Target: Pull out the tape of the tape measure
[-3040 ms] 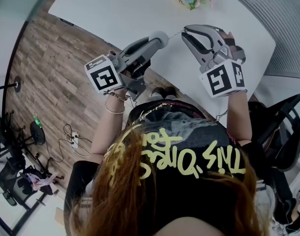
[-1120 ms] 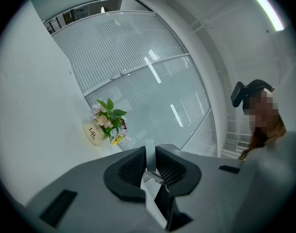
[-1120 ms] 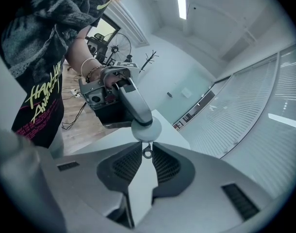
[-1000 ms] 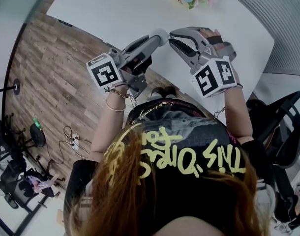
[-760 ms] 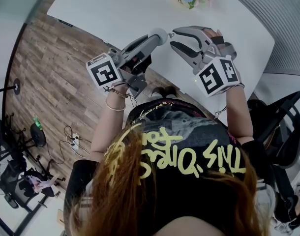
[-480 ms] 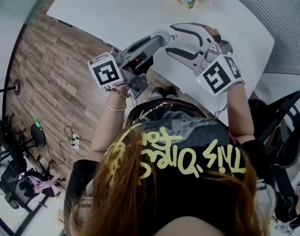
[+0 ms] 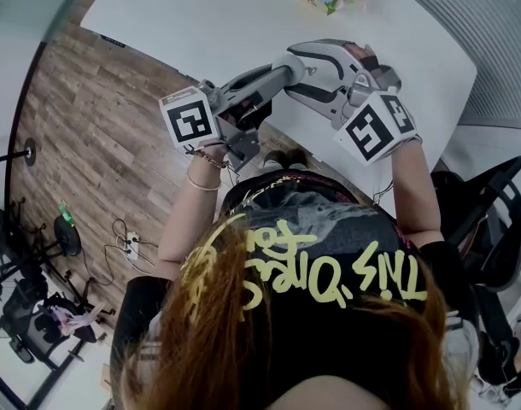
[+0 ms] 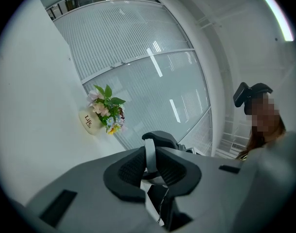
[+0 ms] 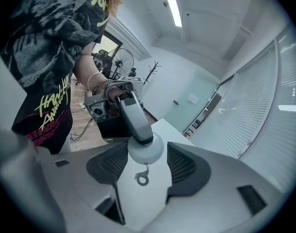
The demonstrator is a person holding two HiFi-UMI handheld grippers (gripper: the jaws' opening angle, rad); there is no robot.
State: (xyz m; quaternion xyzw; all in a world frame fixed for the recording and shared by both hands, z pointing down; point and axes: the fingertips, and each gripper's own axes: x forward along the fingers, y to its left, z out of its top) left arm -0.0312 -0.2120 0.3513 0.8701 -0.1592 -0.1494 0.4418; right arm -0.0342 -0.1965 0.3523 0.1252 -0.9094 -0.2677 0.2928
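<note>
My left gripper point(image 8: 152, 170) clamps the small round pale-grey tape measure point(image 9: 145, 148) edge-on above the white table point(image 7: 201, 15). My right gripper's point(image 9: 144, 170) jaws, just opened wide, straddle that case without touching; its ring tab point(image 9: 141, 178) dangles between them.

Between the pads of the left gripper point(image 8: 149, 150) the tape measure point(image 8: 148, 160) shows only its thin edge — its flat sides are hidden against the pads. Seen from the right gripper point(image 9: 145, 153), the rear of the case is covered by the left gripper's tips. The small ring point(image 9: 142, 178) hangs under the case, but how it joins the case is too small to tell. Ahead and left of the left gripper, the flower pot point(image 8: 89, 122) has a second line of print too small to read — in the head view the top edge cuts this pot.
</note>
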